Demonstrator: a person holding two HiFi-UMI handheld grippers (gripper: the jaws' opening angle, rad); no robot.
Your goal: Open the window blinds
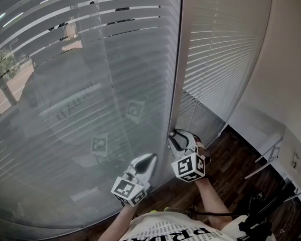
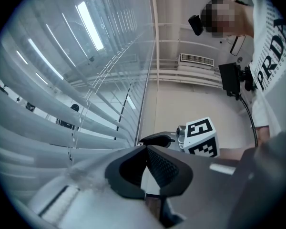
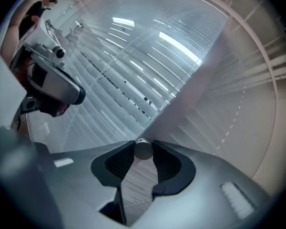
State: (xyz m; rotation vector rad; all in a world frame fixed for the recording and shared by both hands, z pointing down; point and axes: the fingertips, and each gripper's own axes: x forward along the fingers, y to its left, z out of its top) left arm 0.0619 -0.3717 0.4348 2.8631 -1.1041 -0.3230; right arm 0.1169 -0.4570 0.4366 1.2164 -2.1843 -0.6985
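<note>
Two white slatted blinds hang side by side, a wide one (image 1: 90,84) at the left and a narrower one (image 1: 215,49) at the right, with a pale frame post (image 1: 176,59) between them. The left blind's slats (image 2: 47,118) stand partly tilted and let the outside show through. At the foot of the post my right gripper (image 1: 178,133) is shut on the round end of the blind's tilt wand (image 3: 143,149), which sits between its dark pads. My left gripper (image 1: 149,157) hovers just left of it with its tips together and nothing in them (image 2: 145,148).
Dark wooden floor (image 1: 231,159) lies below the blinds. A white wall (image 1: 291,59) closes the right side, with a low white unit (image 1: 263,134) against it. Black gear with cables (image 1: 261,210) lies on the floor near the person's right.
</note>
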